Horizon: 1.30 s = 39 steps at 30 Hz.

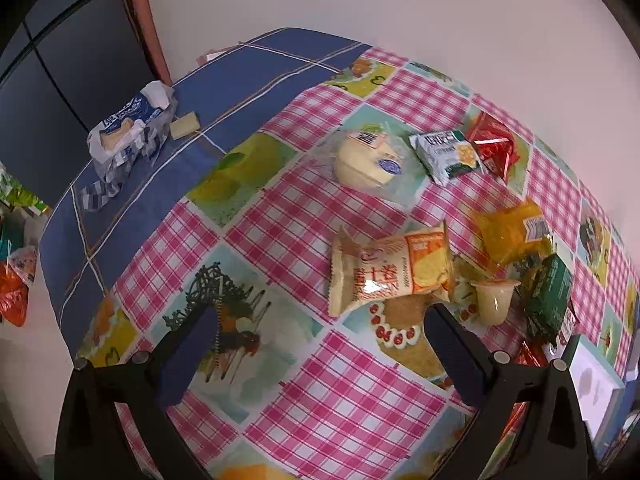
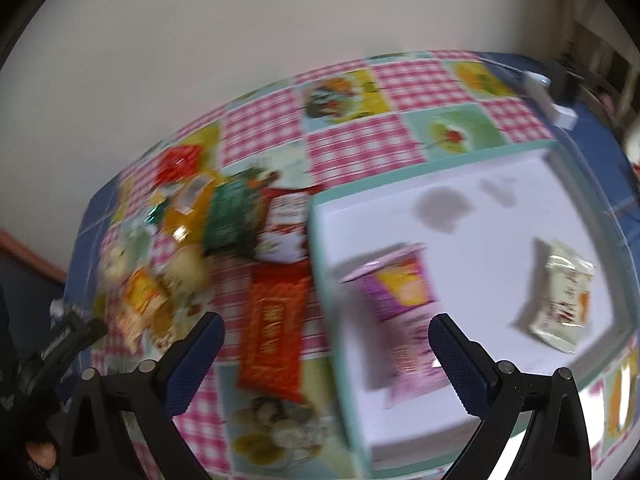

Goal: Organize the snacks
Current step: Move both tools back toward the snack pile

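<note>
The white tray (image 2: 500, 200) is cut off at its near edge, and blur makes the purple cup (image 2: 396, 284) inside look like pudding, perhaps. It lies just ahead of the right gripper (image 2: 326, 364), jaws wide and empty. The chip bag (image 1: 390, 272) lies just beyond the left gripper (image 1: 320, 344), equally wide.

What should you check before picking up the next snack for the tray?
1. Left hand-held gripper open and empty: ok, its jaws stand wide with only tablecloth between them.
2. Right hand-held gripper open and empty: ok, nothing is pinched.
3. Room in the tray: ok, only a purple cup and a pale packet lie inside.
4. Nearest snack clear to grab: ok, the chips bag lies apart just beyond the left fingers.
5. Red packet free of the tray: cannot tell, the right view is blurred.
6. Jelly cup upright: cannot tell.
</note>
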Each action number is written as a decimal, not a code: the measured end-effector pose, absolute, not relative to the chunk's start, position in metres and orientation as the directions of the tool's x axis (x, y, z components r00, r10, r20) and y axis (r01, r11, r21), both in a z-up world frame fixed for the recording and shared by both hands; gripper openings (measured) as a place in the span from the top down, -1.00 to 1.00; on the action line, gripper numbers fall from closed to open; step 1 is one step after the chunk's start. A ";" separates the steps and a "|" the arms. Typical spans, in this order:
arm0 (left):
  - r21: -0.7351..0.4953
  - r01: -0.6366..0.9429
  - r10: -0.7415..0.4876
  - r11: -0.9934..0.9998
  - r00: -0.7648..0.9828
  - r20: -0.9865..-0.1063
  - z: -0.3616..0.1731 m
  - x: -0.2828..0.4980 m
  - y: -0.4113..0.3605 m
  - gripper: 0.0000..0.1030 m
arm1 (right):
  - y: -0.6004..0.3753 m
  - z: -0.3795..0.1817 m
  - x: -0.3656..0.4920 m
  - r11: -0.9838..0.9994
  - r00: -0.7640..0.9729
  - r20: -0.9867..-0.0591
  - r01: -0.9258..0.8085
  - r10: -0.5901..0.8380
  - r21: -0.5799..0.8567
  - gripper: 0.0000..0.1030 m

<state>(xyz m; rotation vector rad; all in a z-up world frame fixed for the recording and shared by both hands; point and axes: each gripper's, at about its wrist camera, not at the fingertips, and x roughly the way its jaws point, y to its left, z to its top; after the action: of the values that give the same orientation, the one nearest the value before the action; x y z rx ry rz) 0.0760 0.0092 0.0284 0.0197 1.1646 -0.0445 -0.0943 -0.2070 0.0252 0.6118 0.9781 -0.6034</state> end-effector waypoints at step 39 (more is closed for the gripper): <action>-0.089 0.031 -0.095 0.996 0.305 -0.948 -0.009 0.099 0.005 -0.99 | -0.180 -0.044 -0.031 0.768 0.269 -0.958 0.633 -0.096 0.101 -0.51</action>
<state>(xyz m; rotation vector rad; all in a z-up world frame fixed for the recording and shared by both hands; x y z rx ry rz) 0.0986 0.0049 -0.0094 -0.0574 1.2585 -0.0834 -0.0309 -0.1797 -0.0441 0.5271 1.2085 -0.5229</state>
